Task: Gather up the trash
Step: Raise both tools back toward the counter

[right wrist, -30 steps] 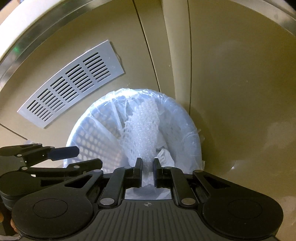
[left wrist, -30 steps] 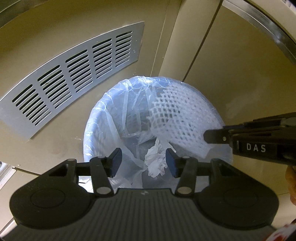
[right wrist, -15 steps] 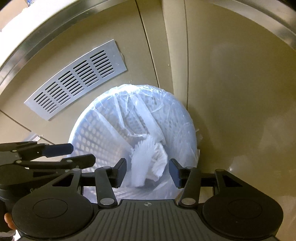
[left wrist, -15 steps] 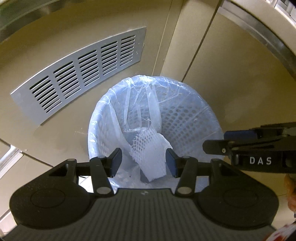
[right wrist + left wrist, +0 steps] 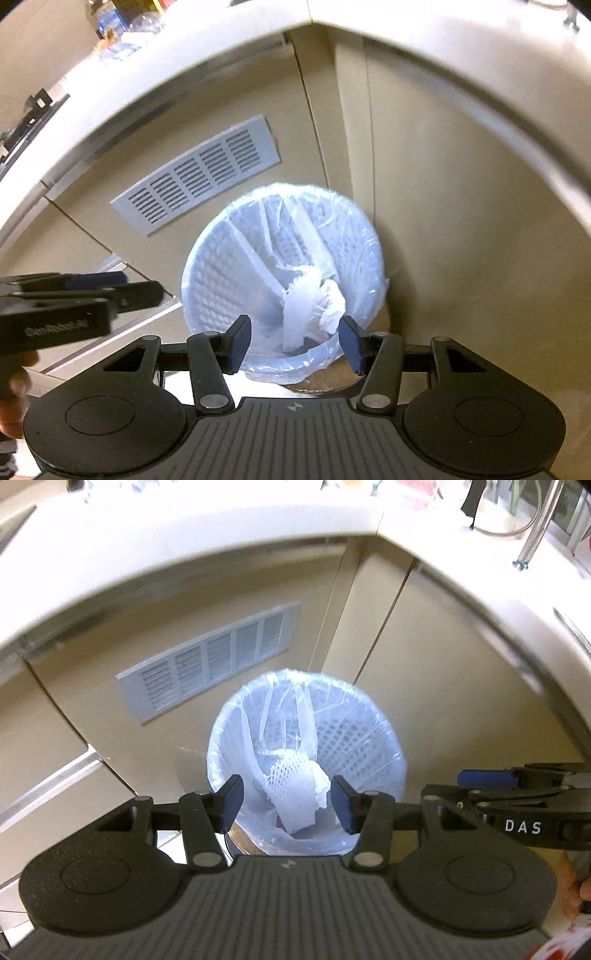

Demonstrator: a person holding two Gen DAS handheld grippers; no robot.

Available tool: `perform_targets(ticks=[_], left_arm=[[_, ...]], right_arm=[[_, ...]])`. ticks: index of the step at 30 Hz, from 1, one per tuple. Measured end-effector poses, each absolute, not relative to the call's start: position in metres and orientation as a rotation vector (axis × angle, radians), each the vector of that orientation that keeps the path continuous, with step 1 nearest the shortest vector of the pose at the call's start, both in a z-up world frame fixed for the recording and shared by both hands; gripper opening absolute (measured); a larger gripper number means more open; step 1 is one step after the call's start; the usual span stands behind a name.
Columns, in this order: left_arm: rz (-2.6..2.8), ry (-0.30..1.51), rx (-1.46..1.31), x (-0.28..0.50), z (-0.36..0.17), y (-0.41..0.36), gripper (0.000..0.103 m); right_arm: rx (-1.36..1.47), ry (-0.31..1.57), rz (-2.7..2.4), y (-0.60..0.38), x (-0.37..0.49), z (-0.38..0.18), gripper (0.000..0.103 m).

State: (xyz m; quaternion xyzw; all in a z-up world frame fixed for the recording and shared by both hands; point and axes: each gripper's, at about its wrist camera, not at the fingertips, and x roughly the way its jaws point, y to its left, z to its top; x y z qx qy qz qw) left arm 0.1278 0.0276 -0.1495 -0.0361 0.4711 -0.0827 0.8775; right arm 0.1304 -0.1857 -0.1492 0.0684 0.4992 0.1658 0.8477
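A white perforated bin [image 5: 364, 738] with a clear plastic liner stands on the floor against the cabinets. Inside it lie a white foam net [image 5: 291, 797] and a crumpled tissue [image 5: 322, 794]. My left gripper [image 5: 287, 808] hangs above the bin, open, with nothing between its blue pads. The right gripper [image 5: 456, 788] shows side-on at the right edge. In the right wrist view the same bin [image 5: 221, 266] holds the foam net [image 5: 295, 321] and the tissue [image 5: 334, 304]. My right gripper [image 5: 296, 343] is open and empty above it, and the left gripper [image 5: 133, 286] reaches in from the left.
A grey vent grille [image 5: 210, 664] is set in the beige cabinet front behind the bin. A pale countertop [image 5: 184, 535] overhangs above, with a tap [image 5: 532, 531] at the top right and bottles [image 5: 122, 26] on it. A hand [image 5: 14, 380] grips the left tool.
The right gripper opened and the foam net dropped from it into the bin. Both grippers rose away from the bin, bringing the countertop into view.
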Motion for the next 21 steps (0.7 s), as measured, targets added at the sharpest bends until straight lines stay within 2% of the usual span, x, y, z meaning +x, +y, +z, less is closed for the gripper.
perform_targets(ticks=[3,5,10,13,17,18,19,21], left_arm=[[-0.152,0.948,-0.065,0.114,-0.128,0.025,0.049],[-0.136,0.927,-0.067,0.107,-0.114,0.022,0.056],[-0.114,0.862,-0.059,0.092,-0.079,0.015,0.057],[-0.107,0.821,-0.052,0.084,-0.060,0.011,0.067],[-0.103,0.773,-0.035,0.080,-0.040,0.007,0.070],[-0.106,0.764,-0.034,0.081,-0.036,0.007,0.070],[-0.107,0.755,-0.031,0.082,-0.032,0.007,0.071],[-0.108,0.739,-0.021,0.088,-0.027,0.005,0.072]], right_arm=[[0.165,1.041,0.353,-0.193,0.123,-0.132,0.053],[0.190,1.027,0.379,-0.199,0.117,-0.121,0.053],[0.245,0.966,0.384,-0.212,0.096,-0.091,0.053],[0.262,0.930,0.371,-0.222,0.088,-0.077,0.053],[0.302,0.914,0.363,-0.234,0.085,-0.063,0.053],[0.307,0.908,0.357,-0.237,0.085,-0.060,0.057],[0.310,0.899,0.352,-0.239,0.085,-0.057,0.067],[0.316,0.875,0.340,-0.243,0.086,-0.051,0.074]])
